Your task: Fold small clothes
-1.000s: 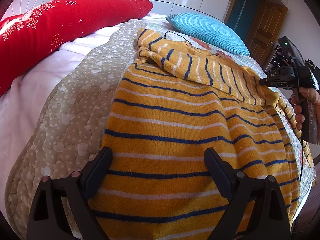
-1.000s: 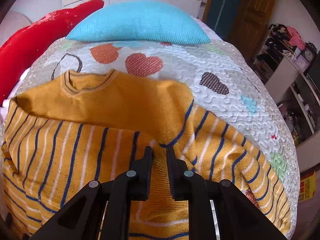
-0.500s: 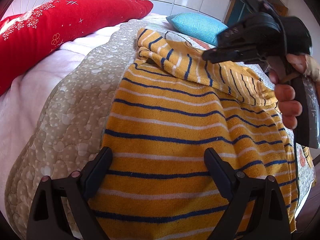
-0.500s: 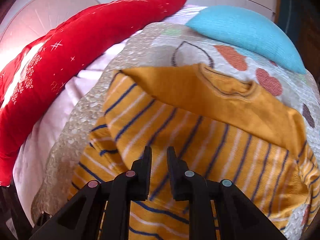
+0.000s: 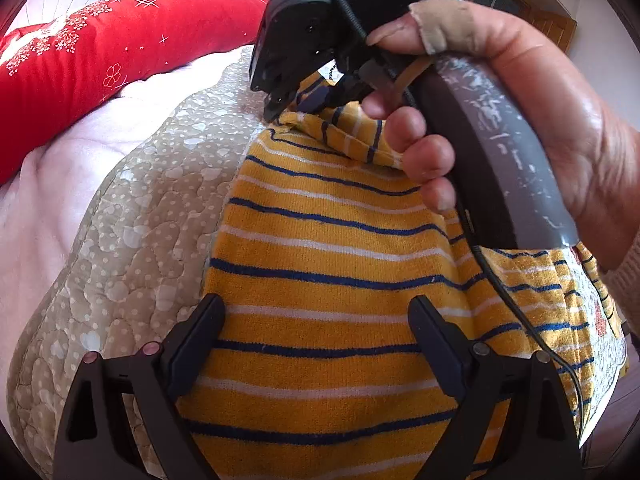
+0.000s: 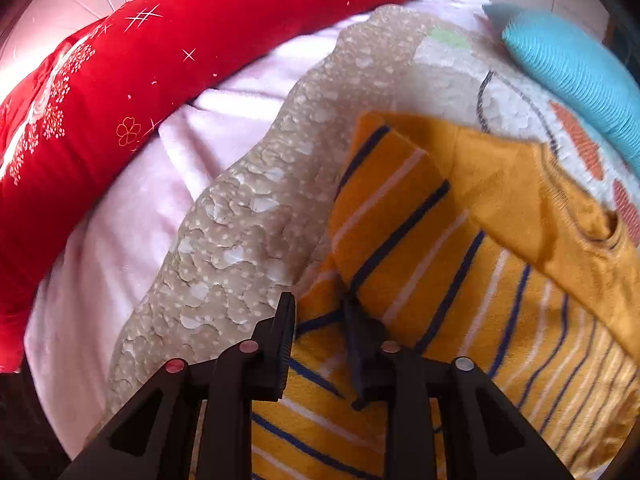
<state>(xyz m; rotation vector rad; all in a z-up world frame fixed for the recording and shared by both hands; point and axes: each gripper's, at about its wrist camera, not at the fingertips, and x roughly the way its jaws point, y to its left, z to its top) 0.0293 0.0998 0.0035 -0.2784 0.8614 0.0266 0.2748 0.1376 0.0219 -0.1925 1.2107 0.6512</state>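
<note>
A small yellow sweater (image 5: 320, 280) with blue and white stripes lies on the quilted bedspread (image 5: 152, 208). My left gripper (image 5: 316, 316) is open, its fingers wide apart low over the sweater's hem end. My right gripper (image 6: 318, 312) has its jaws slightly apart at the sweater's left edge, where a striped sleeve (image 6: 392, 208) lies folded over the body; I cannot tell whether it grips cloth. In the left wrist view the right gripper (image 5: 276, 110) and the hand holding it sit at the sweater's far corner. The sweater (image 6: 500, 300) also fills the right wrist view, collar at the right.
A long red pillow (image 6: 120, 100) lies along the far left over a pink sheet (image 6: 132, 208). A blue pillow (image 6: 572, 68) lies beyond the sweater's collar. A wooden door (image 5: 520, 12) stands behind the bed.
My right gripper swung left across the sweater, carrying the sleeve over the body, and came down at the left edge, its jaws now slightly apart. The left gripper stayed still.
</note>
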